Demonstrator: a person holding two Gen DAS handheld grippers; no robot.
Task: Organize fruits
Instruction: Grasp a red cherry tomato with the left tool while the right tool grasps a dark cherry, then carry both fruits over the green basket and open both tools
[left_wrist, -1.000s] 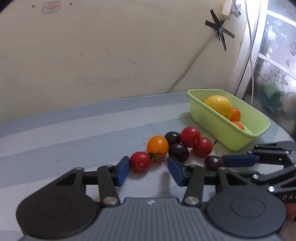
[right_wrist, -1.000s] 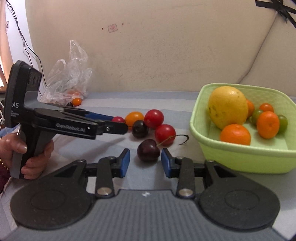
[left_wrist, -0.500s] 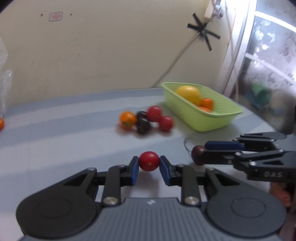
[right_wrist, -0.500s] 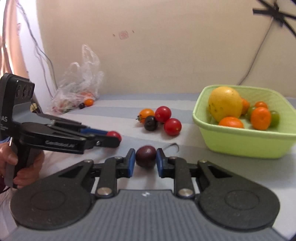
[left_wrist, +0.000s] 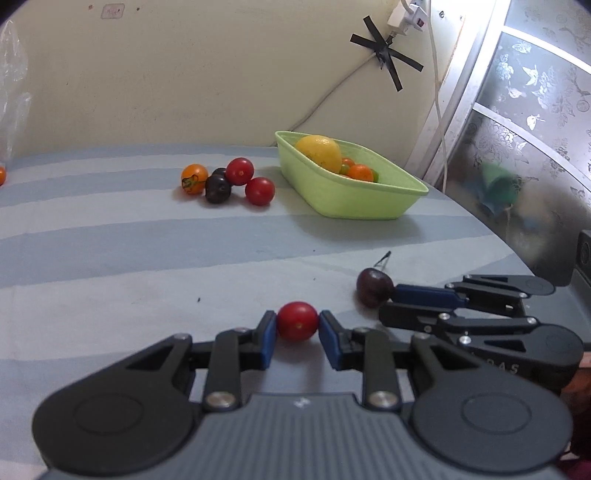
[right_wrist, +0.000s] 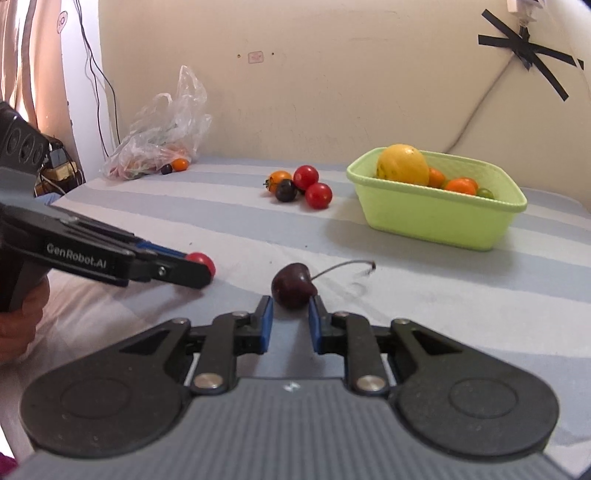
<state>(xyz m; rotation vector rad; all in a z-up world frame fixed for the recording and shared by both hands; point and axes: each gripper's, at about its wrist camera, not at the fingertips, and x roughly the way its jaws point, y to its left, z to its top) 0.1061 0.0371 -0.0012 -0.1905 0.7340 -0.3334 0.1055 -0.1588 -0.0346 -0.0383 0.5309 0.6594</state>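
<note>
The left gripper (left_wrist: 297, 334) has its blue fingers (left_wrist: 266, 338) pinching a red cherry tomato (left_wrist: 297, 321) squarely between the pads, just above the striped blue-grey desk (left_wrist: 110, 266). To the right of those fingers the right gripper (left_wrist: 384, 295) comes in from the side, with a dark cherry (left_wrist: 373, 287) at its tips; a thin stem sticks up behind the fruit. From the right wrist camera, the right gripper (right_wrist: 291, 314) has the dark cherry (right_wrist: 293, 286) between the tips of its fingers (right_wrist: 264, 325), its stem (right_wrist: 341, 266) curving away to the right. These fingers are opening, and whether the pads still press on the cherry cannot be told, though it sits right at their tips. To the left of them the left gripper (right_wrist: 201, 266) reaches in from a hand (right_wrist: 18, 328) at the frame edge, the red cherry tomato (right_wrist: 200, 260) held at its end. Well ahead of both pairs of fingers lies a small cluster of loose fruit: an orange tomato (left_wrist: 194, 178), a dark round fruit (left_wrist: 218, 188) and two red tomatoes (left_wrist: 240, 171), touching one another. Beyond and to the right of that cluster stands a light green basket (left_wrist: 354, 199) holding a large yellow fruit (left_wrist: 320, 150) and some small orange ones (left_wrist: 360, 172). Far ahead to the left, against the wall, is a crumpled clear plastic bag (right_wrist: 162, 133) with more small fruit beside it.
</note>
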